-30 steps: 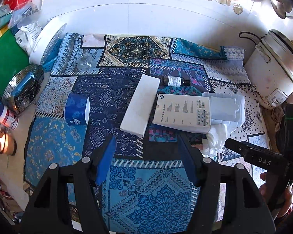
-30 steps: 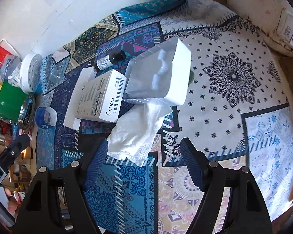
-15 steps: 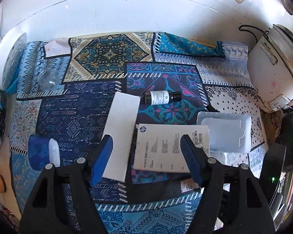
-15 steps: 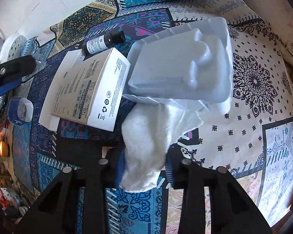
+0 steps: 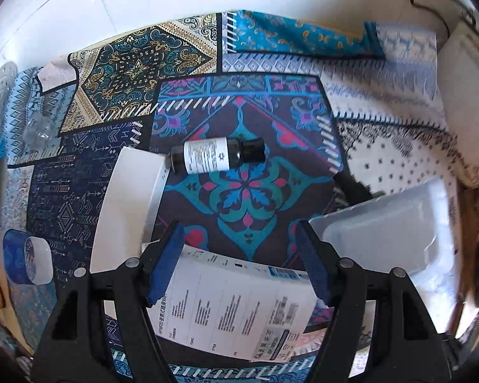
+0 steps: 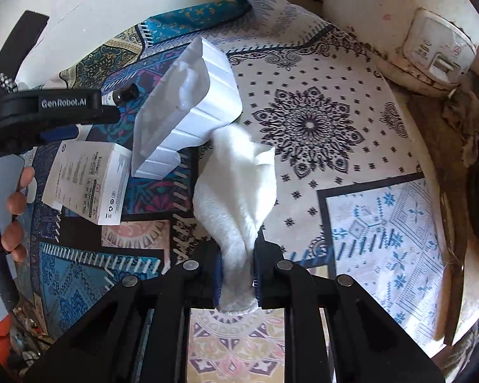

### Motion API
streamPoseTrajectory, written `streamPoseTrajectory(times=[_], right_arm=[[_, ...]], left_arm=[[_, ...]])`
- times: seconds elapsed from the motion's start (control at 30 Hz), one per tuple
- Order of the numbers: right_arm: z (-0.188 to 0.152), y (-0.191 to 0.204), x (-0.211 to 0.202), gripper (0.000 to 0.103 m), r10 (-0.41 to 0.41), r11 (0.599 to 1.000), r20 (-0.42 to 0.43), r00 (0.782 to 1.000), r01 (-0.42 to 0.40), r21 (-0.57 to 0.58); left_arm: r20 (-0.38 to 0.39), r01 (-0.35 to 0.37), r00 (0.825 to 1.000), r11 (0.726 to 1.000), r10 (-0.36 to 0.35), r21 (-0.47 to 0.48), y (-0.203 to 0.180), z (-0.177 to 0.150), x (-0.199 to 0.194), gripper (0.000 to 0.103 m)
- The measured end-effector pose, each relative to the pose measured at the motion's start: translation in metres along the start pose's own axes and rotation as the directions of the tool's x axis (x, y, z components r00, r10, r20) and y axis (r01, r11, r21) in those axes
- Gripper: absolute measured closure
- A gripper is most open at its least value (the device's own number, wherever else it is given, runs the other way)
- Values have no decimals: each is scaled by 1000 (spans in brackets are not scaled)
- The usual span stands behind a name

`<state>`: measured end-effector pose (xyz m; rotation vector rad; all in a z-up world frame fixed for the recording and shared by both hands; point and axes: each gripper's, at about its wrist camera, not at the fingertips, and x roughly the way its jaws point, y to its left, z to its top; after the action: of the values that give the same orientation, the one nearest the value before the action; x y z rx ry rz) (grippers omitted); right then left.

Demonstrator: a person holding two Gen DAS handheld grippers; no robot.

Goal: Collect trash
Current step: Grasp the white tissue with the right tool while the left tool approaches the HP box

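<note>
A: Right wrist view first. Where's the tissue (image 6: pixel 239 191)?

B: Pinched between the right gripper (image 6: pixel 238 274) fingers, which are clamped on its lower end. Its long axis runs straight away from the camera, the loose end fanning out over the patterned cloth (image 6: pixel 335 127).

A: What's around it?

B: The far tip lies just beside the white plastic tray (image 6: pixel 191 102), which is tilted. Left of that sits the printed box (image 6: pixel 89 178). To the right, open cloth reaches towards the white appliance (image 6: pixel 431 48).

A: And the other side?

B: Left gripper (image 5: pixel 241 261) has its fingers spread apart, straddling the printed box's (image 5: pixel 230 306) top edge. The dark bottle (image 5: pixel 217 156) lies on its side ahead, cap pointing right, base touching the long white box (image 5: pixel 127 210). Bare cloth separates bottle and fingers; the tray (image 5: pixel 383 239) is on the right.
</note>
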<state>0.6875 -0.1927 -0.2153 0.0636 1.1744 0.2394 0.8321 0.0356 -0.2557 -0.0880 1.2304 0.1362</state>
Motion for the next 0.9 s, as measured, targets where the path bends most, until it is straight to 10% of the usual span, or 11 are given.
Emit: streamPoseTrajectory(times=[0.47,0.9], right_arm=[[-9,-17,-21,89,-20,999,28,999,21,-47],[-11,1,-36,89,40,990,63,997,-31,-137]], left_arm=[[-12,-113,993,992,114,59,5,-89,-29,31],[5,134,991,975,-135,-176,73,-136,-32,19]])
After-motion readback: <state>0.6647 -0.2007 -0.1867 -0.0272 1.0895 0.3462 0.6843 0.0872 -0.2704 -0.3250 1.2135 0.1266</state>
